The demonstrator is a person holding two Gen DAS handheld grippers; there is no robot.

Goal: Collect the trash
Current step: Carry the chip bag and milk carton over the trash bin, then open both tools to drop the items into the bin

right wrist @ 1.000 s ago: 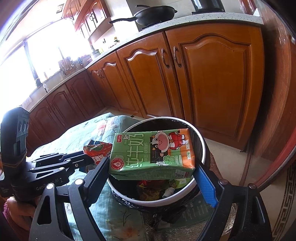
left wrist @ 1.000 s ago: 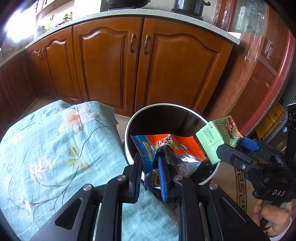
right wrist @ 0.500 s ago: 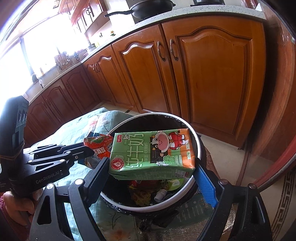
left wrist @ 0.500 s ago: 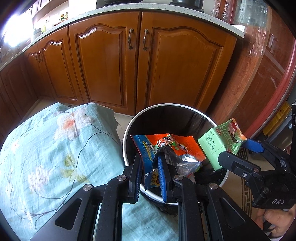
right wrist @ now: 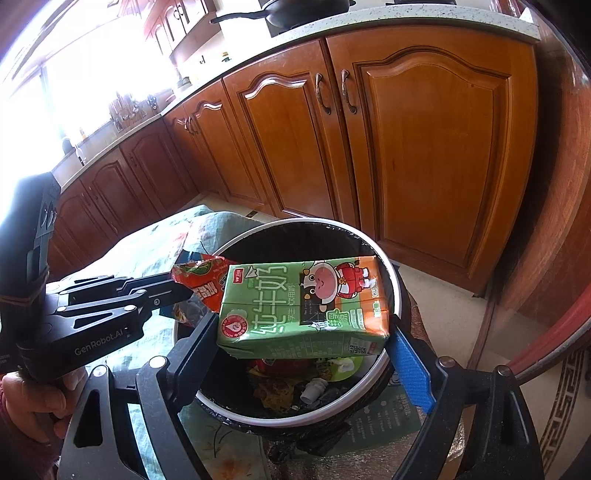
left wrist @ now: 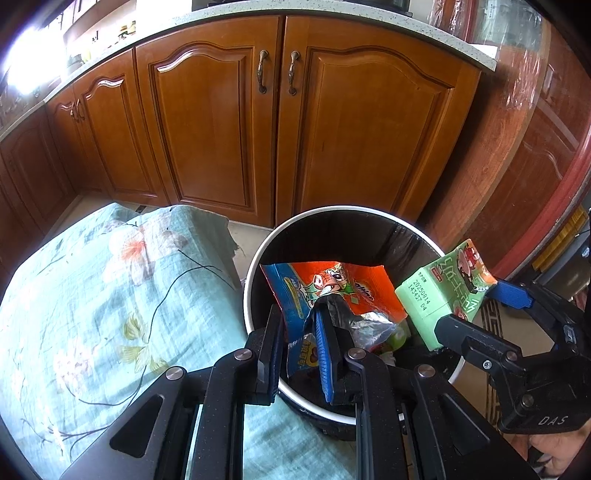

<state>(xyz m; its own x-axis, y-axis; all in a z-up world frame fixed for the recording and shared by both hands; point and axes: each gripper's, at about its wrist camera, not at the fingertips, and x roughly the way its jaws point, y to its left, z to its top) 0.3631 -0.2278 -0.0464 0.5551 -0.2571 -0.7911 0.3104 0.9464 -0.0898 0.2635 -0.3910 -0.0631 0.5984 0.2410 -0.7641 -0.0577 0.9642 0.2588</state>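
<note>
While my right tongs [right wrist: 301, 345] grip the green cardboard milk carton [right wrist: 303, 302] across their wide-spread jaws and my left tongs [left wrist: 297, 343], nearly closed, pinch the orange-and-blue foil snack wrapper [left wrist: 328, 291], both hang over the round white-rimmed, black-lined bin [left wrist: 255, 258]. I should release each well inside the rim, carton first, so nothing catches the edge or lands on the floral teal cloth [left wrist: 110, 295].

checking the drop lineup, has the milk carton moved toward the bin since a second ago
Yes. In the right wrist view the milk carton now sits lower over the bin opening, nearer its white rim.

This is a home kitchen. Brown wooden cabinets [right wrist: 424, 155] with metal handles [left wrist: 262, 72] stand in a row under a pale speckled worktop [right wrist: 406, 24]. On it sits a black pan [right wrist: 295, 9], and a bright window [right wrist: 55, 74] lights the far corner.
</note>
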